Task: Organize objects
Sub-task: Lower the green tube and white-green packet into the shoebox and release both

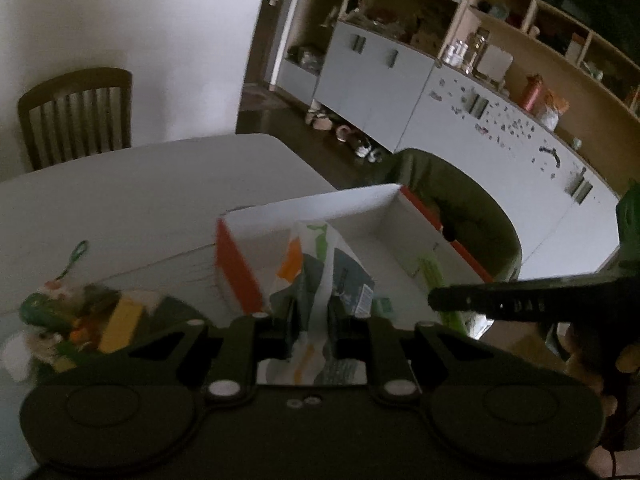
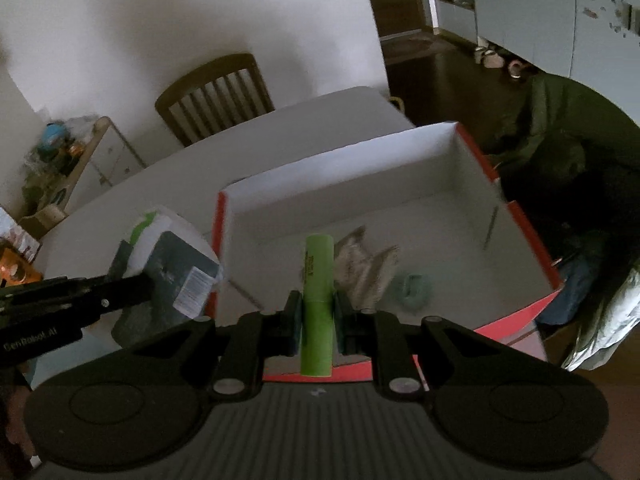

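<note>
Box [image 2: 352,184], white inside with orange-red outer walls, sits open on the white worktop [image 1: 132,196], and both tools are right at it. Left tool [image 1: 311,312] is pinching a crumpled packet [image 1: 320,264] printed in white, green, orange and dark grey, held over the box's near-left corner; a white label with a barcode shows on it, the print too small to read. Right tool [image 2: 318,312] is clamped on a green tube [image 2: 318,300], held upright above the box's near wall; dark lettering runs down the tube but is blurred. Lettering on the left tool's side reads "GenRobot.AI" in the right wrist view. Inside the box lie a pale wrapped pack [image 2: 366,268] and a small green thing [image 2: 412,286]. Beside the box, a blurred pile [image 1: 80,320] waits on the worktop.
</note>
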### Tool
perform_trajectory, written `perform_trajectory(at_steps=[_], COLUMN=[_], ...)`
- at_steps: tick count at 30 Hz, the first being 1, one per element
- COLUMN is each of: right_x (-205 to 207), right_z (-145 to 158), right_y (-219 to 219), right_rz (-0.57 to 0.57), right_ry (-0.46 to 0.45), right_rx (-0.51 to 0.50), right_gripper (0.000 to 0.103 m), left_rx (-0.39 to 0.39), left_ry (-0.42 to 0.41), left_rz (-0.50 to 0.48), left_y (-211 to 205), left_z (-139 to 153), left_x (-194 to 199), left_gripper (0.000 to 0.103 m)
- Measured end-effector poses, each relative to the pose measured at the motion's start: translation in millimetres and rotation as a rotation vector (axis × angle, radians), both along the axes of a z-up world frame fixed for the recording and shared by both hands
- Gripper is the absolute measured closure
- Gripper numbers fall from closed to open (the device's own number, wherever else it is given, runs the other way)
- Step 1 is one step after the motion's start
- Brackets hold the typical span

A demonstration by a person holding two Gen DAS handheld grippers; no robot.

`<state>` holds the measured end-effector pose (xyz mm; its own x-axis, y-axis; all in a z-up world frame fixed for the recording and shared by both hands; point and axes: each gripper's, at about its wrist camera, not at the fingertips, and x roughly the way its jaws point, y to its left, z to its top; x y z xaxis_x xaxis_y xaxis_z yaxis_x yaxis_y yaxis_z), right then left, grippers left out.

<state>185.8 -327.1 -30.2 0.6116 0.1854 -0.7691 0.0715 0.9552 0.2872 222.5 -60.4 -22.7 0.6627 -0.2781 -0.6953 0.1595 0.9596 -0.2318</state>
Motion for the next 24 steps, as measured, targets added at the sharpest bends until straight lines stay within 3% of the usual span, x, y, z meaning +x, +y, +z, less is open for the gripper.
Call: perform_trajectory(at_steps=[11, 24], right_x=[22.7, 70.4], right_z=[-14.0, -61.3], right_y=[-52.9, -64.5], right_rz=[-0.038, 0.008], right_ry=[0.003, 0.108], right_rx=[-0.027, -0.093], right_gripper=[0.087, 0.087], left_rx=[0.069, 0.188], left_ry=[0.019, 0.116], left_rz=[-0.036, -0.012], left_y=[-49.4, -80.7], left_z=[-13.1, -51.0], left_x=[42.4, 67.6], left_gripper=[0.088, 0.088])
